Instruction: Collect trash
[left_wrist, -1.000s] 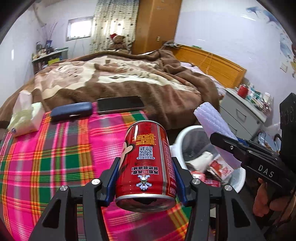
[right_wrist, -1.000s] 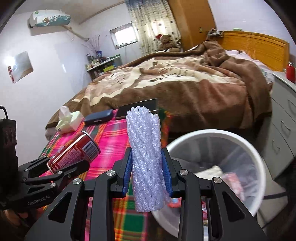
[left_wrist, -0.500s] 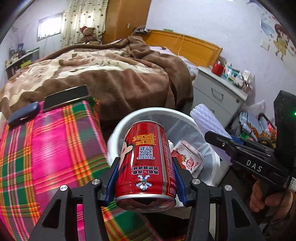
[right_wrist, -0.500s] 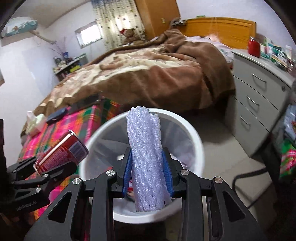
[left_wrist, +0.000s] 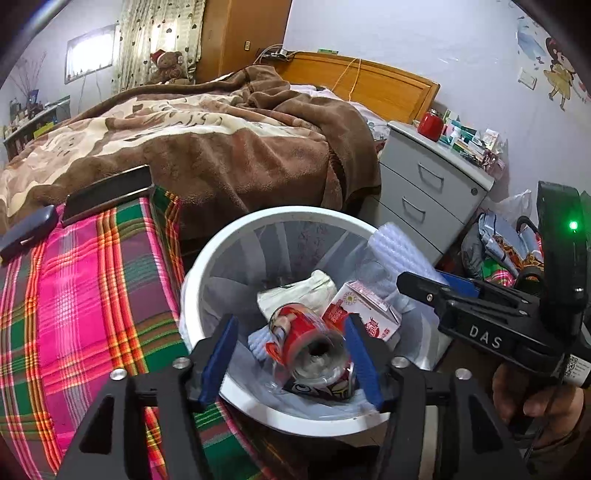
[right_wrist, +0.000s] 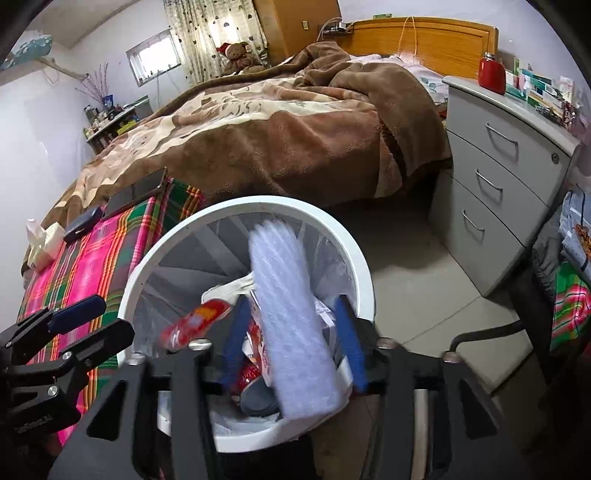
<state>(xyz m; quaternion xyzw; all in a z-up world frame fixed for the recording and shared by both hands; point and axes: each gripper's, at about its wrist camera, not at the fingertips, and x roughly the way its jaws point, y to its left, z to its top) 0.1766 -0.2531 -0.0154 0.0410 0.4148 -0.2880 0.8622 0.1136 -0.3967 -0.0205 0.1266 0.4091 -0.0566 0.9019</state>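
Both sets of fingers stood apart over the white bin (left_wrist: 207, 266): left gripper (left_wrist: 290, 360) around the blurred red can (left_wrist: 310, 347), right gripper (right_wrist: 291, 345) around the foam sleeve (right_wrist: 291, 317).

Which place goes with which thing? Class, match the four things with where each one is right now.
Things:
1. red can
2. foam sleeve
3. milk carton
4. red jar

Places:
A. on the grey drawer unit
B. between the open fingers of the left gripper
C. lying inside the white bin
D. between the open fingers of the right gripper

Pairs: 1-B, 2-D, 3-C, 4-A
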